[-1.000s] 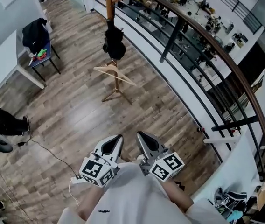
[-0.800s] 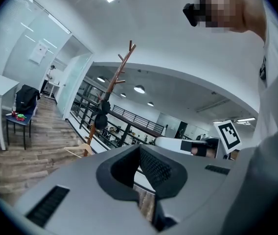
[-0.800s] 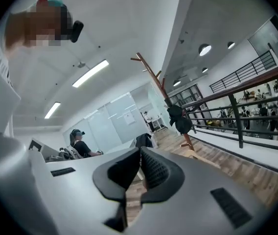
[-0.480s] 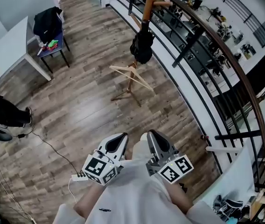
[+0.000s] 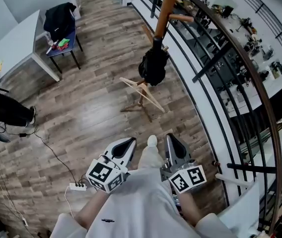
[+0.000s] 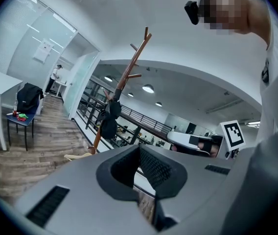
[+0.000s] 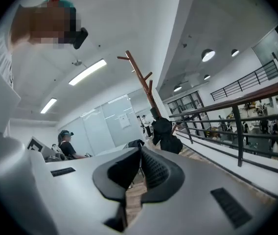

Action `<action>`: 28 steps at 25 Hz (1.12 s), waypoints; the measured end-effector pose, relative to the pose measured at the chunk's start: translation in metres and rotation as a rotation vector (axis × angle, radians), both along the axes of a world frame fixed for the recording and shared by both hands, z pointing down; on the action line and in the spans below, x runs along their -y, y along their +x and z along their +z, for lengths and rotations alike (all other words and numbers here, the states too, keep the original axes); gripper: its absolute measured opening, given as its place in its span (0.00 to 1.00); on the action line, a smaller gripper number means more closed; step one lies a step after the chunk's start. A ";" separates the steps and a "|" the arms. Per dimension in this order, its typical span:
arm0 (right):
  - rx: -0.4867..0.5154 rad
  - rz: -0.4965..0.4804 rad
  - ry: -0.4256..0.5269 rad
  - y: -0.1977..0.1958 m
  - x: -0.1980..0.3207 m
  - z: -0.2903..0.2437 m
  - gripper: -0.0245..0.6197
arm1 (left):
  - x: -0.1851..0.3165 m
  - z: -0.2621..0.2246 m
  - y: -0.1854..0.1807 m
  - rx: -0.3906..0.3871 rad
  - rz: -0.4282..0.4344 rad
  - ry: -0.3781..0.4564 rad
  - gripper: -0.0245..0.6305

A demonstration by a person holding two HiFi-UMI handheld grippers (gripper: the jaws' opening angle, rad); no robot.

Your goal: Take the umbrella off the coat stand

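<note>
While the umbrella (image 5: 153, 66) hangs untouched on the coat stand (image 5: 165, 9) well ahead, my left gripper (image 5: 125, 144) and right gripper (image 5: 173, 142) are pinched closed on nothing, the whole job undone.

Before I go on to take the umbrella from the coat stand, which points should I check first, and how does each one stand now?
1. Umbrella hangs on the coat stand: ok.
2. Left gripper empty: ok, jaws together on nothing.
3. Right gripper empty: ok, jaws together on nothing.
4. Jaws open for a grasp: not ok, both are shut.
5. Umbrella within reach: not ok, the stand is well ahead, beside the railing.
6. How the umbrella is hooked on: cannot tell.
</note>
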State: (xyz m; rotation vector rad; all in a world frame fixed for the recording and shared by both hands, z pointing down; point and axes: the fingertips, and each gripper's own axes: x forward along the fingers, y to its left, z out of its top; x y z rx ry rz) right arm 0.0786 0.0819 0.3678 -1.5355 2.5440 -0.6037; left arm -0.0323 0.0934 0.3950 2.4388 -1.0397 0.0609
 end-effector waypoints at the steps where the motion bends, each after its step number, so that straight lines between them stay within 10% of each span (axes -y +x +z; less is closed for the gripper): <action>1: -0.022 -0.017 0.017 0.008 0.011 -0.004 0.09 | 0.012 -0.001 0.008 0.005 -0.017 -0.003 0.07; 13: -0.166 -0.284 0.155 0.068 0.122 -0.024 0.09 | 0.118 -0.022 0.090 0.071 -0.192 0.035 0.07; 28: -0.186 -0.225 0.141 0.028 0.160 -0.016 0.10 | 0.152 -0.027 0.055 0.024 -0.167 0.063 0.07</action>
